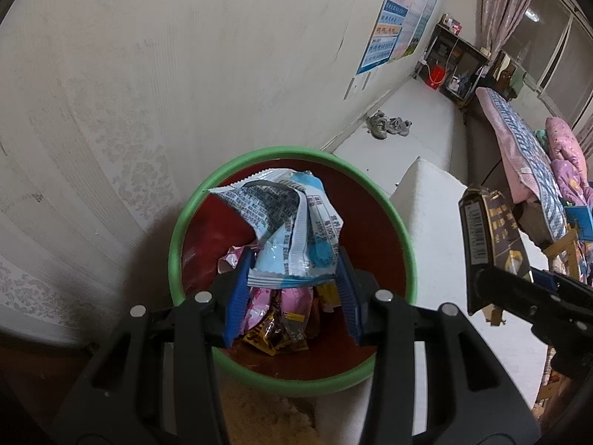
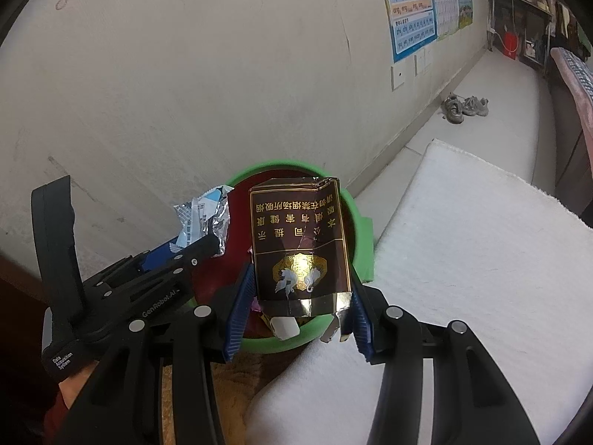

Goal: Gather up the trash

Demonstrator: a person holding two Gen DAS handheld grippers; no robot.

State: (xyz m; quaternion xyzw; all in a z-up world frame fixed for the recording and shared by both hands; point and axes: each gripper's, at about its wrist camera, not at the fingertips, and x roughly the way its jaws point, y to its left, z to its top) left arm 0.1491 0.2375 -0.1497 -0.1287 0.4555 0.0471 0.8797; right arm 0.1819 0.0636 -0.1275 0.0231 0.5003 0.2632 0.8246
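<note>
A green-rimmed bin [image 1: 178,230] with a red inside stands against the wall, several snack wrappers [image 1: 274,319] lying in it. My left gripper [image 1: 292,289] is shut on a crumpled light-blue and white wrapper [image 1: 289,218], held right over the bin's mouth. My right gripper [image 2: 302,306] is shut on a torn dark brown cigarette pack [image 2: 300,244] with gold print, held above the bin's near right rim [image 2: 357,230]. The pack [image 1: 489,237] and the right gripper also show at the right of the left wrist view. The left gripper with its wrapper [image 2: 207,218] appears at the left of the right wrist view.
A white foam slab [image 2: 463,259] lies to the right of the bin. A pair of shoes [image 2: 463,107] sits by the wall further off. A dark shelf [image 1: 456,63], a bed with pink bedding [image 1: 526,148] and posters [image 2: 411,11] lie beyond. A tan rug [image 1: 259,419] is below the bin.
</note>
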